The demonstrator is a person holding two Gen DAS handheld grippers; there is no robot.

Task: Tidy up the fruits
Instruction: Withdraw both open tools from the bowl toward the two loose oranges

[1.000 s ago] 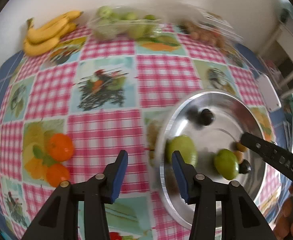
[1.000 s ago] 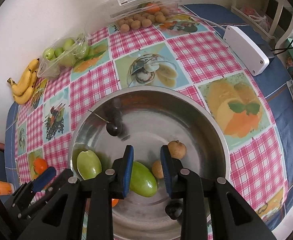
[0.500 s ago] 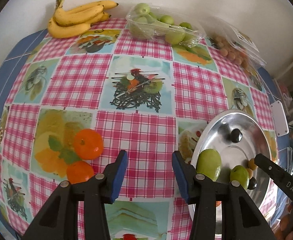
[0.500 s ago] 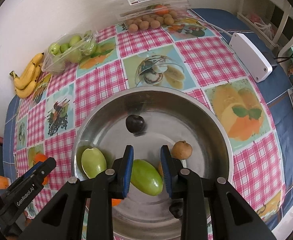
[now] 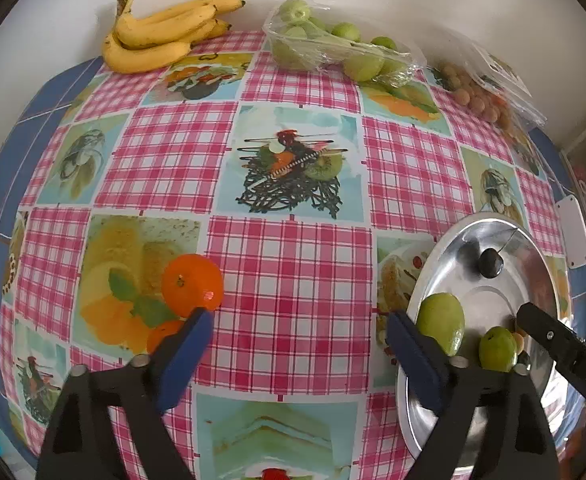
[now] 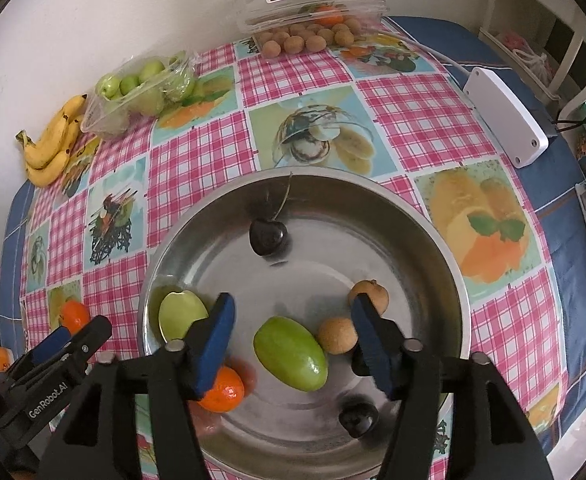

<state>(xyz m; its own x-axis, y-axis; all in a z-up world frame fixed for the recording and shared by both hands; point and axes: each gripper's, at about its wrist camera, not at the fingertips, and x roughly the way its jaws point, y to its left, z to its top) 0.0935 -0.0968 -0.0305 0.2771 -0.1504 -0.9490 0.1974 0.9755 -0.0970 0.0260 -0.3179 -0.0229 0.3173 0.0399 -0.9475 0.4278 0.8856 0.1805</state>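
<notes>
A steel bowl [image 6: 433, 240] holds two green fruits [image 6: 291, 354], an orange [image 6: 223, 394], two brown longans [image 6: 337, 335] and two dark cherries [image 6: 268, 236]. My right gripper [image 6: 293, 336] is open and empty, hovering over the bowl above the green fruit. My left gripper [image 5: 299, 354] is open and empty over the tablecloth, left of the bowl [image 5: 453, 248]. Two oranges [image 5: 192, 285] lie on the cloth by its left finger; the nearer one [image 5: 161, 336] is partly hidden.
Bananas [image 5: 161, 36], a bag of green fruits [image 5: 333, 50] and a longan pack [image 5: 477, 92] line the far wall. A white box [image 6: 505, 116] lies at the table's right edge. The right gripper's finger [image 5: 561, 350] reaches over the bowl.
Both grippers have opened wider. The left gripper swung left, away from the bowl toward the oranges. The right gripper stayed over the bowl, and a cherry rolled slightly.
</notes>
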